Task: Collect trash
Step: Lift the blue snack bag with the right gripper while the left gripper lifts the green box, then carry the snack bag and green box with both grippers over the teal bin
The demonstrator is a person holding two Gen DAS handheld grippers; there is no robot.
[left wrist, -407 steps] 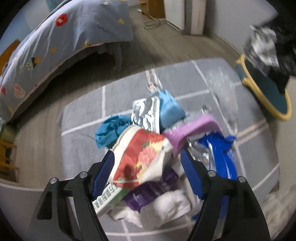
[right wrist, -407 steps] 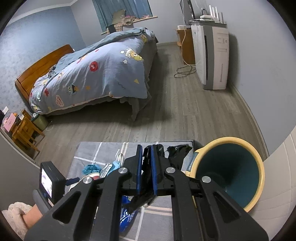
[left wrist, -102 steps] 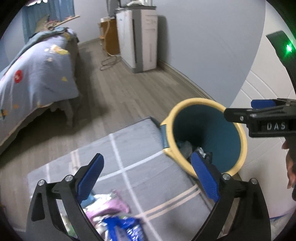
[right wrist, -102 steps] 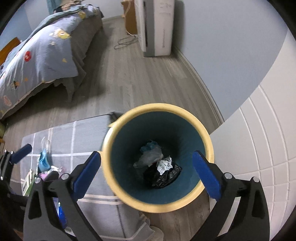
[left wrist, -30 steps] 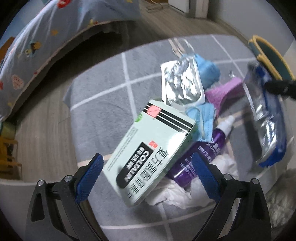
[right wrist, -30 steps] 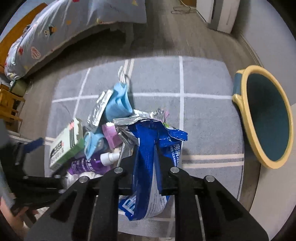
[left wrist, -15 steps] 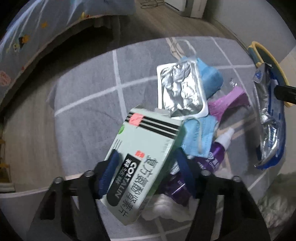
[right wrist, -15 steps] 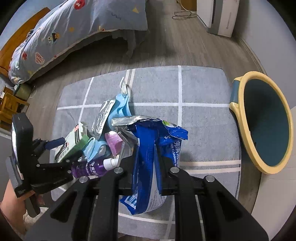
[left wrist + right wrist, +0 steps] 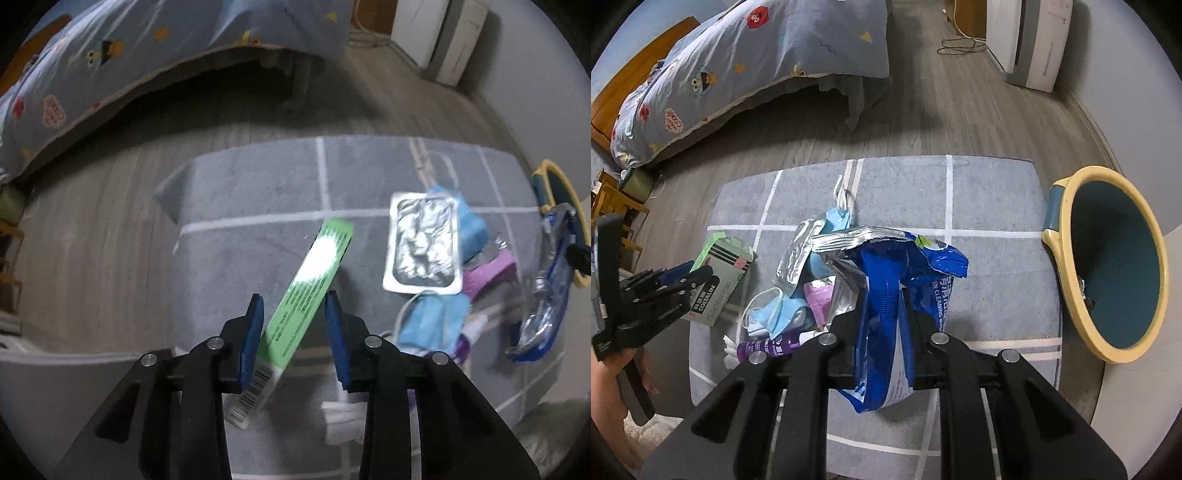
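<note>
My left gripper (image 9: 294, 332) is shut on a pale green medicine box (image 9: 301, 308), which stands on edge between the blue pads, lifted off the grey rug; the box also shows in the right wrist view (image 9: 718, 275). My right gripper (image 9: 884, 332) is shut on a blue and silver wipes bag (image 9: 897, 280), held above the rug. The trash pile lies between them: a foil blister tray (image 9: 423, 247), blue face masks (image 9: 432, 323), a pink wrapper (image 9: 820, 297), a purple bottle (image 9: 768, 347) and white tissue (image 9: 341, 419). The yellow-rimmed teal bin (image 9: 1108, 273) lies tipped at the right.
A bed with a blue patterned quilt (image 9: 738, 70) stands behind the rug (image 9: 997, 206). A white appliance (image 9: 1030, 40) stands by the far wall. A wooden stool (image 9: 609, 206) is at the left. Wood floor surrounds the rug.
My left gripper has closed on the green box and turned it onto its edge, lifting it away from the pile. My right gripper still holds the blue bag, raised slightly.
</note>
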